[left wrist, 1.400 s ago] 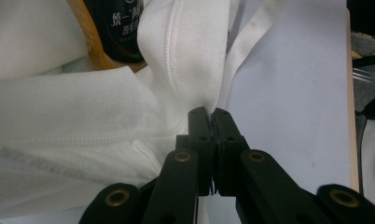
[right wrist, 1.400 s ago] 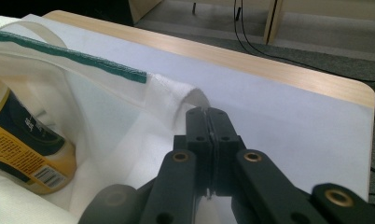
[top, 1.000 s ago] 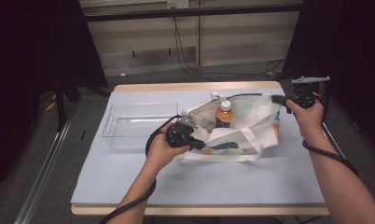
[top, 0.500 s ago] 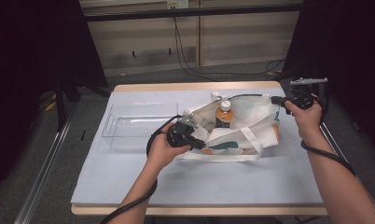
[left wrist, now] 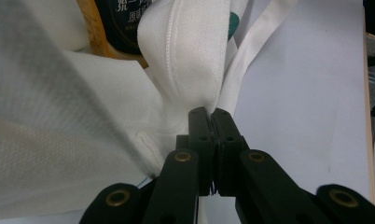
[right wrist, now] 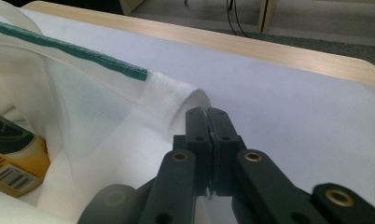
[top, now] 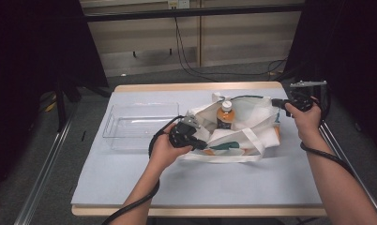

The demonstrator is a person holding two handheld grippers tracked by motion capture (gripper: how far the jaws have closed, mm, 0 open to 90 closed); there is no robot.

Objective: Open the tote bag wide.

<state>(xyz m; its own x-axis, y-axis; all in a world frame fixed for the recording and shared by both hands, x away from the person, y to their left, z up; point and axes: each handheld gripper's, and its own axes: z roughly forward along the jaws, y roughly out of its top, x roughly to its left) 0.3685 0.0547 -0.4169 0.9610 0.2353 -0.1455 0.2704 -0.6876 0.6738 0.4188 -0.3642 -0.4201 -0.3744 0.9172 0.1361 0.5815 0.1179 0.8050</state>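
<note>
White bag (top: 245,123) pinched by left gripper (left wrist: 209,116), right gripper (right wrist: 205,114)

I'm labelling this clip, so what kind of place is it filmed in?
Probably a lab or recording workspace, not a home: a wooden table under a pale blue sheet, black curtains at both sides, and loose cables on the grey floor behind.

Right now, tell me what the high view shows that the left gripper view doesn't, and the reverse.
High view alone: the clear plastic tray left of the bag, the bottle's white cap, and the right gripper pulling the bag's far edge. Left gripper view alone: the left gripper with its fingers shut on a fold of the bag's cloth, and print on the bottle's dark label. Both: the white tote bag, the orange bottle inside it, the blue table cover.
</note>
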